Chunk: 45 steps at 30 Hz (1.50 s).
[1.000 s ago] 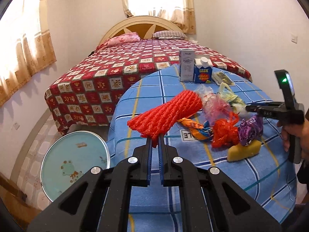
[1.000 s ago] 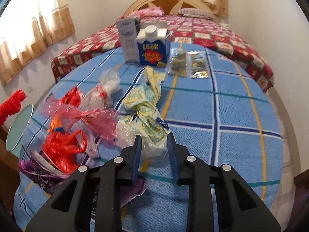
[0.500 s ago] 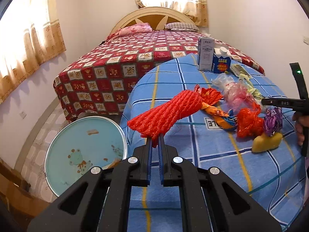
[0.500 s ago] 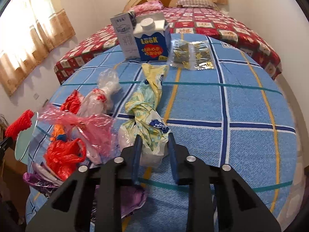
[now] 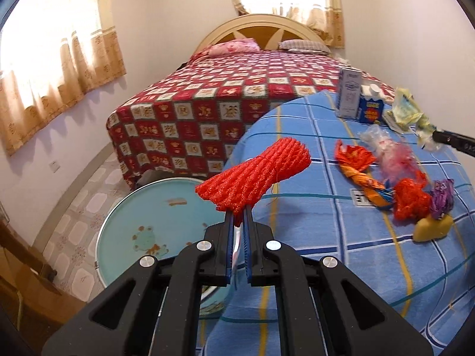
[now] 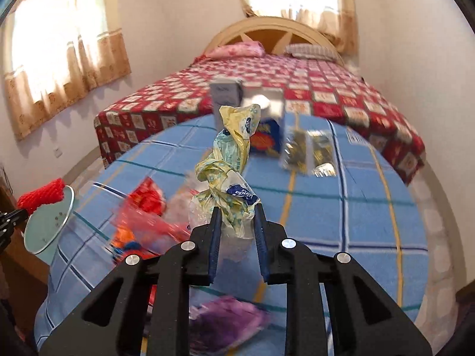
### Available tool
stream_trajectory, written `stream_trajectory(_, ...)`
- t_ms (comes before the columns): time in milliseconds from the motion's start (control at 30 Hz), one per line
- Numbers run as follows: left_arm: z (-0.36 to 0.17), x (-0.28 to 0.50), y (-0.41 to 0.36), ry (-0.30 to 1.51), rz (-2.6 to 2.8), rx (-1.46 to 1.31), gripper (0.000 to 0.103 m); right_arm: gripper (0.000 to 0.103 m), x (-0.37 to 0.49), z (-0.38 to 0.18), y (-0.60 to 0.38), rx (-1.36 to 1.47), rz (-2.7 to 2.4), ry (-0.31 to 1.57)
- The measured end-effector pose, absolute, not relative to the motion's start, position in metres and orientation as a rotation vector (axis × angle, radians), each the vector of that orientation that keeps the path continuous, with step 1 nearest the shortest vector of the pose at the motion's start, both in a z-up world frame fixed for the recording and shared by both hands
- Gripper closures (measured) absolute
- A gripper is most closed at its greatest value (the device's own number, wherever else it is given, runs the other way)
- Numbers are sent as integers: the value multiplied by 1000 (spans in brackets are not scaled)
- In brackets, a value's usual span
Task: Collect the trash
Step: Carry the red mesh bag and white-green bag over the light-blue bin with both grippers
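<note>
Left gripper (image 5: 237, 218): black, two-fingered, blue-lined pads; jaws nearly together, pinching the lower edge of a red mesh bundle (image 5: 255, 178). Bundle held aloft, tilted up to the right, over the near edge of the table (image 5: 311, 228) and just beside the pale blue bin (image 5: 142, 222) on the floor at the left. Fingers point forward toward the bed (image 5: 231, 103).

Right gripper (image 6: 236, 225): same build; jaws part-way closed around the base of a yellow and clear plastic bag (image 6: 231, 175), twisted, with a blue label. Bag stands upward from the fingers, lifted off the cloth; in the left wrist view it hangs at the far right above the table. That view shows only the tip of this gripper; the hand behind it is out of frame.

Remaining on the blue checked tablecloth, left wrist view:
- orange-red wrapper (image 5: 353, 154)
- orange twisted wrapper (image 5: 366, 181)
- pink and clear bag (image 5: 389, 151)
- red bag (image 5: 411, 198)
- purple wrapper (image 5: 442, 197)
- yellow sponge (image 5: 433, 228), near edge
- grey carton (image 5: 348, 93) and blue carton (image 5: 371, 106), upright, side by side at the far edge

Right wrist view: items on the cloth are motion-blurred; two clear packets (image 6: 308, 154) lie beside the cartons.
</note>
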<state>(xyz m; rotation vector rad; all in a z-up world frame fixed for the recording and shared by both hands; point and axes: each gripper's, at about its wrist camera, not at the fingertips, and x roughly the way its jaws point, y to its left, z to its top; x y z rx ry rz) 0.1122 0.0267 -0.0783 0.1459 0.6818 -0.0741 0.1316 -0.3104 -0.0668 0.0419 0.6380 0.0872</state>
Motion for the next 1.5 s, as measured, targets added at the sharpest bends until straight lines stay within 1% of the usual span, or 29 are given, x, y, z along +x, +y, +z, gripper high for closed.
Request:
stream_trajectory(167,-79,111,46,683,-22,133,97,81,141,-55,-285,21,141,622)
stream_trajectory(467,-84,111,86,704,80,110,97,80,162,-43,-205,-88,305,606)
stream_trajectory(1000,-87,105,132,716,208,110,97,80,170,-71,-103,-197,491,645)
stream_trajectory(1500,-93,99,159,739,287,105,97,80,175,-86,-49,-269,600,672)
